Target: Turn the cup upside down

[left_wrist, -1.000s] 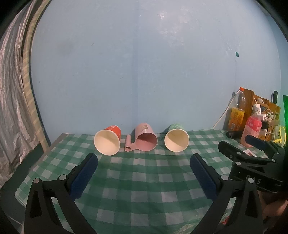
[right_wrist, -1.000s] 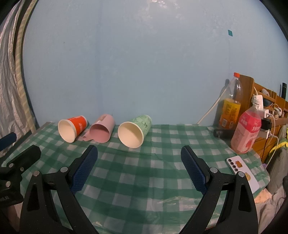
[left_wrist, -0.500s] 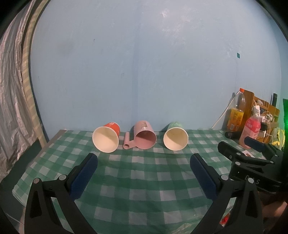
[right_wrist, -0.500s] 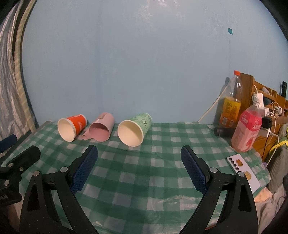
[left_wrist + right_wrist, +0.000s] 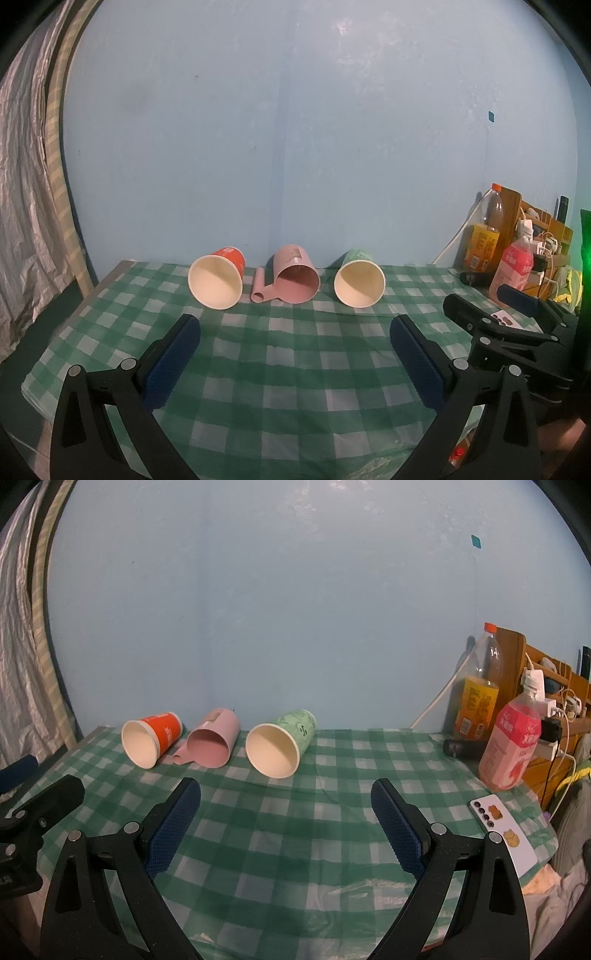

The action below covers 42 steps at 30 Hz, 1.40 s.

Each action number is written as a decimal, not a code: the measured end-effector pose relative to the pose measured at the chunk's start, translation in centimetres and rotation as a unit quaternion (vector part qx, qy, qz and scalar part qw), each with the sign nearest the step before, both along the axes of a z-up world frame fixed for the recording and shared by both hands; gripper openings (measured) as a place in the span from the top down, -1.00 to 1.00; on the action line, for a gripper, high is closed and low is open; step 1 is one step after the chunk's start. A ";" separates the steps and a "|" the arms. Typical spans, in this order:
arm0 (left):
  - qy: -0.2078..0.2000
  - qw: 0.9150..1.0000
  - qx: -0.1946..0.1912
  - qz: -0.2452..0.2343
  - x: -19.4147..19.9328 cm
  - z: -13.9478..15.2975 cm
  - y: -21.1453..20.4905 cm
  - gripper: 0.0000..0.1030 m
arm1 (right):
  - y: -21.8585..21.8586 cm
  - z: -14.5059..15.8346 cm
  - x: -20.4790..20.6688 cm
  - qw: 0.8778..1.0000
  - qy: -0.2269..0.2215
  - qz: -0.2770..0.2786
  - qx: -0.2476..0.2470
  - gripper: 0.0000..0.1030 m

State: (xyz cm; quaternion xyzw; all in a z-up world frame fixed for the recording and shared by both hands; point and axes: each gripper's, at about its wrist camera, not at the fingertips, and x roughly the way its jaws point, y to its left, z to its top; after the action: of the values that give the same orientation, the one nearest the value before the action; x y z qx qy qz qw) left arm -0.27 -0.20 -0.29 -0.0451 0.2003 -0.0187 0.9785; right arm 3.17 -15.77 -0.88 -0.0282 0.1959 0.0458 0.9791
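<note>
- Left gripper (image 5: pixel 295 328): jaws spread wide, holding nothing, above the near part of the checked tablecloth (image 5: pixel 295 369).
- Right gripper (image 5: pixel 286 799): jaws spread wide, holding nothing.
- Three cups lie on their sides in a row near the blue wall (image 5: pixel 295 129), mouths toward the cameras.
- Red paper cup (image 5: pixel 218 277): leftmost.
- Pink mug (image 5: pixel 295 278): centre, handle on its left, close to the red paper cup.
- Green paper cup (image 5: pixel 360 278): rightmost, apart from the mug.
- Two bottles (image 5: pixel 511 746) stand at the right edge.
</note>
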 end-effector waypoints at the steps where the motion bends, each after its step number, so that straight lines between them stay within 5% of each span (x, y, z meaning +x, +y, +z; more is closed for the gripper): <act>1: 0.000 1.000 0.001 0.000 0.0 0.0 0.0 -1.00 | 0.0 0.0 0.0 1.000 0.000 0.000 0.000 -0.80; 42: 0.027 1.000 0.014 -0.007 1.2 -0.7 -0.8 -1.00 | -0.5 -0.1 0.3 1.000 0.007 0.004 0.010 -0.80</act>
State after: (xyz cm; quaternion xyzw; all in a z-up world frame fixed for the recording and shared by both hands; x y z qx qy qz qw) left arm 0.97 -1.01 -0.98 -0.0309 0.2274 -0.0216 0.9731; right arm 3.42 -16.31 -1.02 -0.0194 0.2019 0.0518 0.9778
